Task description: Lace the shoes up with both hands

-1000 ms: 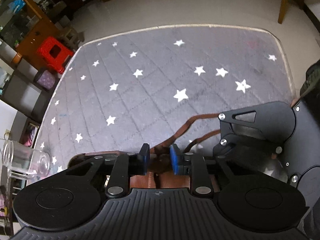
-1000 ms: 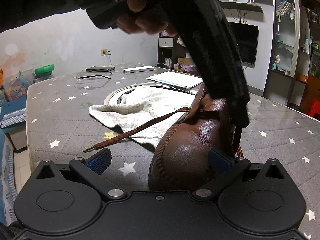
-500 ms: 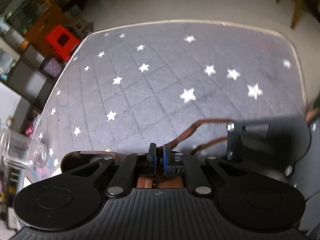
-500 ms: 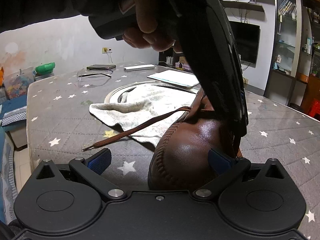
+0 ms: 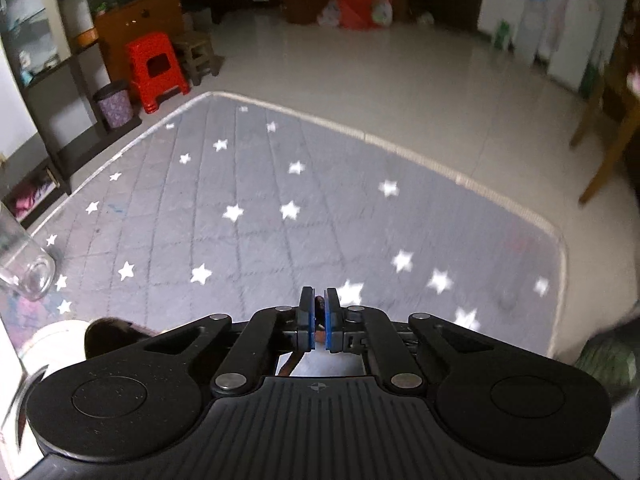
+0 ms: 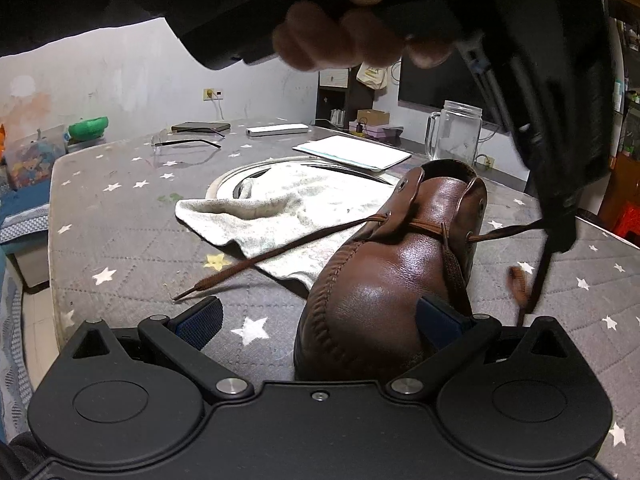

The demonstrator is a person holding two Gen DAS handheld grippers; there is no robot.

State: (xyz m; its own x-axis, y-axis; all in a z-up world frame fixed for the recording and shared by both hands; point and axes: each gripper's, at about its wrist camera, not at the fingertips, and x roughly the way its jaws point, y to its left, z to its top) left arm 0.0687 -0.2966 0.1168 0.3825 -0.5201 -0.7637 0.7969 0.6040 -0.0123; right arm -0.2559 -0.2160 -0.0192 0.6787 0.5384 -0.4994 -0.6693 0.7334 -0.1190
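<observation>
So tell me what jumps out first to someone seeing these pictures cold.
The brown leather shoe stands in the middle of the star-patterned tablecloth, right in front of the open right gripper. The left gripper is shut on the brown lace, drawn taut from the shoe's right eyelet. Behind the shoe lies a crumpled white towel.

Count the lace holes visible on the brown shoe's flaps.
3: two on the left flap and one on the right flap of the shoe; others may be hidden.
</observation>
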